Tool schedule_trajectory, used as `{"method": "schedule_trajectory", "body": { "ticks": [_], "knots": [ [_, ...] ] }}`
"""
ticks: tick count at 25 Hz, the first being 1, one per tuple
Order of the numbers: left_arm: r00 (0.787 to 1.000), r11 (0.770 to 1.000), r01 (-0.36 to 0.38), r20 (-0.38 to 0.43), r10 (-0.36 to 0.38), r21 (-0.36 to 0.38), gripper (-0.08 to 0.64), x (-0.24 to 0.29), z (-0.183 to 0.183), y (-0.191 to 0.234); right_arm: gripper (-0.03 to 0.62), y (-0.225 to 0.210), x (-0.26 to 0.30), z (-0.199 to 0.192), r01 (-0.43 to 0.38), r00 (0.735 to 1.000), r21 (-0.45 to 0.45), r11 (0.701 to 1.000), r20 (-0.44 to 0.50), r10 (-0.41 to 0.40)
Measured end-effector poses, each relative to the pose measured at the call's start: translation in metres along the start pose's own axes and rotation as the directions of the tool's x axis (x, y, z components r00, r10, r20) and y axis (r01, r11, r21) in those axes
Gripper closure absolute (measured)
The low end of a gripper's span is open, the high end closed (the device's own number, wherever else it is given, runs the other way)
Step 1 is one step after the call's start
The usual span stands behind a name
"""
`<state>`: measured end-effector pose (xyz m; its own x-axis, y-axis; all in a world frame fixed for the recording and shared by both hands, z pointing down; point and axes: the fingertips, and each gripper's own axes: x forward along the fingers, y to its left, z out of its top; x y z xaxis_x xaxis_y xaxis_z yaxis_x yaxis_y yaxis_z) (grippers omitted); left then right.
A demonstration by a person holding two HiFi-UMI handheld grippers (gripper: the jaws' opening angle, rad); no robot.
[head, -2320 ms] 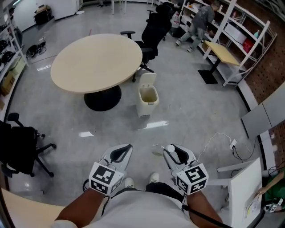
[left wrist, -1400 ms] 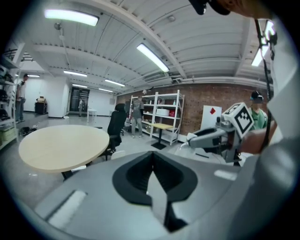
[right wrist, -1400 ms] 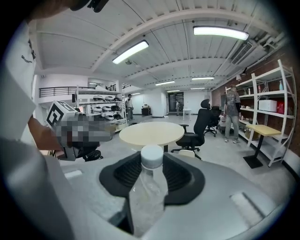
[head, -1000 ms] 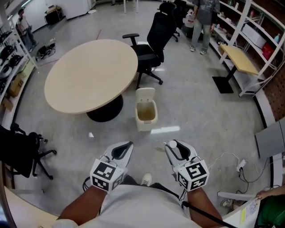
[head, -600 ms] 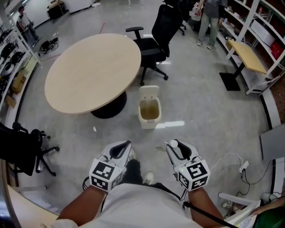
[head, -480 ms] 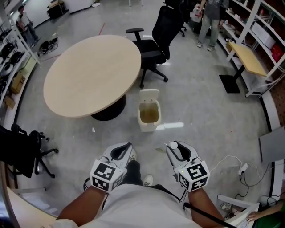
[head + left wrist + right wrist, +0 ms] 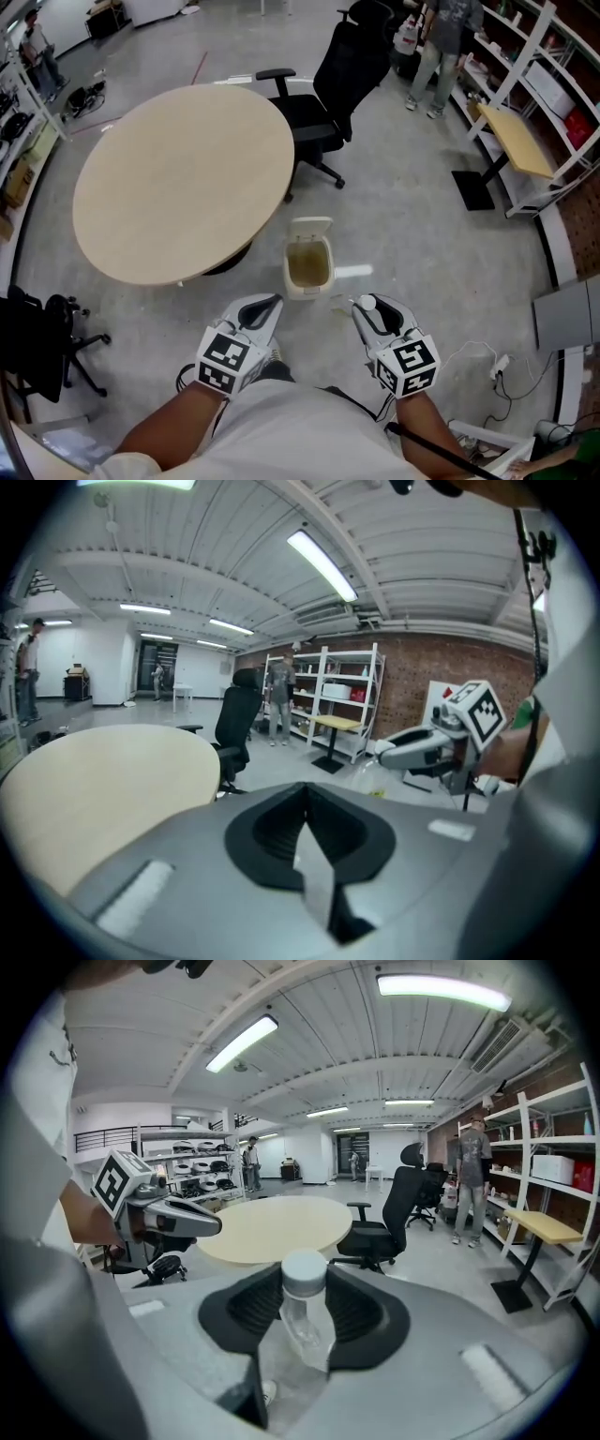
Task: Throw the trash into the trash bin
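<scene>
The cream trash bin [image 7: 307, 267] stands on the floor beside the round table, its lid [image 7: 309, 228] tipped up and its mouth uncovered. My right gripper [image 7: 367, 307] is shut on a clear plastic bottle [image 7: 302, 1321] with a white cap [image 7: 366, 302], held just short of the bin and to its right. In the right gripper view the cap pokes up between the black pads [image 7: 251, 1309]. My left gripper [image 7: 262, 307] hangs level with it on the left, jaws shut with nothing between them [image 7: 305, 825]. The bottle [image 7: 371, 774] also shows in the left gripper view.
A round beige table [image 7: 178, 178] spreads left of the bin, with a black office chair [image 7: 339, 89] behind it. Another black chair [image 7: 37, 342] sits at the left edge. A person [image 7: 439, 42] stands by white shelves [image 7: 539, 84] and a small desk [image 7: 511, 141]. A cable [image 7: 478, 356] lies at right.
The bin and table have come closer in the head view as I walked towards them. Both grippers keep their pose, the bottle still in the right one.
</scene>
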<state>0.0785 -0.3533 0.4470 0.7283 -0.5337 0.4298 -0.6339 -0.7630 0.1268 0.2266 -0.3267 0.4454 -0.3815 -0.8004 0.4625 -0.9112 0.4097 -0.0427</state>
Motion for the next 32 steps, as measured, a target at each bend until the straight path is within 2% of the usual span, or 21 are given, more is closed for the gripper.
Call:
{"method": "schedule_trajectory", "body": {
  "ticks": [8, 12, 17, 25, 32],
  "knots": [
    [0.999, 0.999, 0.046, -0.007, -0.046, 0.01, 0.551, 0.021, 0.003, 0.046, 0.449, -0.011, 0.051, 0.019, 0.041, 0.999, -0.006, 0.999, -0.024, -0.041],
    [0.996, 0.996, 0.081, -0.035, -0.08, 0.032, 0.551, 0.032, -0.009, 0.048, 0.449, -0.014, 0.071, 0.02, 0.03, 0.998, -0.012, 0.999, -0.046, -0.031],
    [0.996, 0.997, 0.073, -0.055, -0.074, -0.01, 0.551, 0.046, -0.022, 0.048, 0.449, -0.019, 0.1, 0.007, -0.009, 0.996, -0.014, 1.0, -0.084, 0.007],
    [0.993, 0.997, -0.014, -0.119, 0.005, -0.076, 0.552, 0.087, -0.06, 0.051, 0.449, -0.042, 0.163, -0.051, -0.076, 0.987, 0.007, 0.997, -0.138, 0.076],
    [0.973, 0.987, -0.104, -0.217, 0.077, -0.119, 0.552, 0.125, -0.095, 0.063, 0.449, -0.061, 0.219, -0.121, -0.132, 0.963, 0.067, 0.989, -0.226, 0.144]
  ]
}}
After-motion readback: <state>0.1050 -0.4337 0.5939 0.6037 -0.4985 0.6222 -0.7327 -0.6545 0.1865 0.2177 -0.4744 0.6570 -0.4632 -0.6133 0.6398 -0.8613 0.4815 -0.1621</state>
